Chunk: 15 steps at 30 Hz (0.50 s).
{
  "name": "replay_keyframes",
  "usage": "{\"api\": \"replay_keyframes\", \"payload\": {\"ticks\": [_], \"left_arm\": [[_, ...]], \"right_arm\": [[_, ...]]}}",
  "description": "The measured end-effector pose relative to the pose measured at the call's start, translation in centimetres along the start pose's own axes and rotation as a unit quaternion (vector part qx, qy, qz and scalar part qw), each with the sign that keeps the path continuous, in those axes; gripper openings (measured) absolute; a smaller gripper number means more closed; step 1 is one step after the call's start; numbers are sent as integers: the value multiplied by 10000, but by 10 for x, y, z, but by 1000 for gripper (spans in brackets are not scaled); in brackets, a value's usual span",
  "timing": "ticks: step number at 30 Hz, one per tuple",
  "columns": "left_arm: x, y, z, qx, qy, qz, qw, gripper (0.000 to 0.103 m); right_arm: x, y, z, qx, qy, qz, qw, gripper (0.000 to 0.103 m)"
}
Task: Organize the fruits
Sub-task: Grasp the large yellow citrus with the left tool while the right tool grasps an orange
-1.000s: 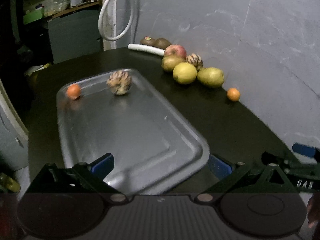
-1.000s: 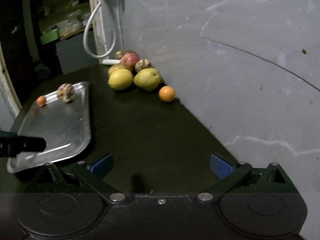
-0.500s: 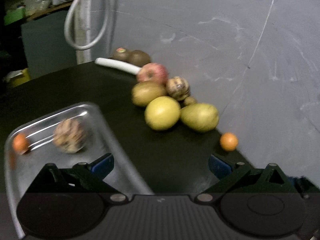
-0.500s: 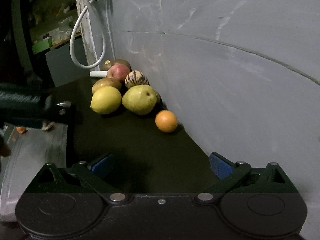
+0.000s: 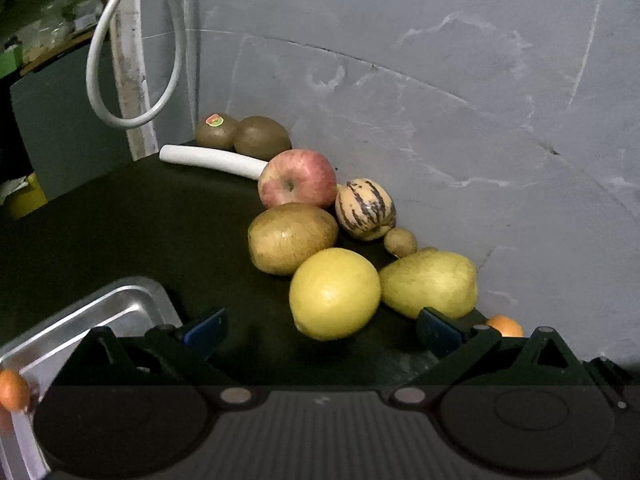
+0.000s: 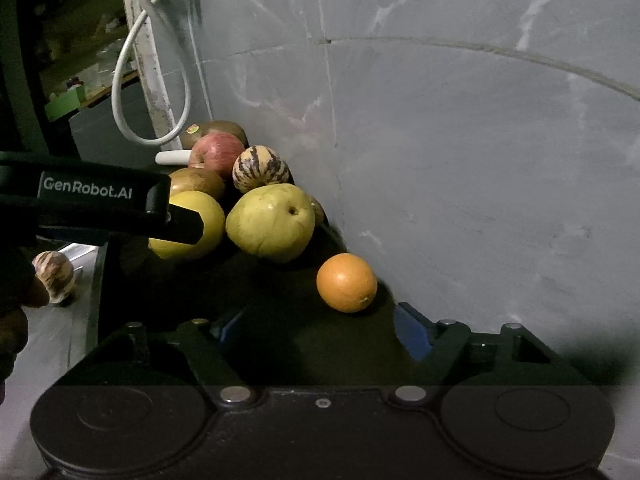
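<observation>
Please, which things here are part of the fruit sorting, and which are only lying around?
Part of the job:
lemon
pear
apple
striped melon
orange
two kiwis
metal tray
left gripper
right gripper

Only lying around:
white cable loop
white tube
grey wall

Dim light throughout; the grey wall (image 5: 460, 80) is brightest, the dark surface (image 5: 140, 216) swallows shadows, and fisheye edges bend and blacken.
</observation>
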State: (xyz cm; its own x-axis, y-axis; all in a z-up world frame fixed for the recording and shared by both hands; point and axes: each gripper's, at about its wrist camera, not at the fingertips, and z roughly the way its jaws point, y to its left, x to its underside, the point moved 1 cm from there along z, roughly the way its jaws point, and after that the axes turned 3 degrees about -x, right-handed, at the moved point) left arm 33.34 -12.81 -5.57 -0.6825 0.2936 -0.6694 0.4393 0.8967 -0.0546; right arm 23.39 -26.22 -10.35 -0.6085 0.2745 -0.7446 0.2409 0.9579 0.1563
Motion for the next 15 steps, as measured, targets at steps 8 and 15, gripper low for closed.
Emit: {"api": "replay_keyframes", "payload": {"ticks": [8, 15], "left_arm": [[-8, 5, 22, 160, 116, 219, 9996, 99], [-11, 8, 34, 293, 191, 93, 9993, 88]], "right_arm": [[-7, 9, 16, 322, -68, 38, 9995, 69], [-10, 6, 21, 545, -190, 149, 9982, 51]]}}
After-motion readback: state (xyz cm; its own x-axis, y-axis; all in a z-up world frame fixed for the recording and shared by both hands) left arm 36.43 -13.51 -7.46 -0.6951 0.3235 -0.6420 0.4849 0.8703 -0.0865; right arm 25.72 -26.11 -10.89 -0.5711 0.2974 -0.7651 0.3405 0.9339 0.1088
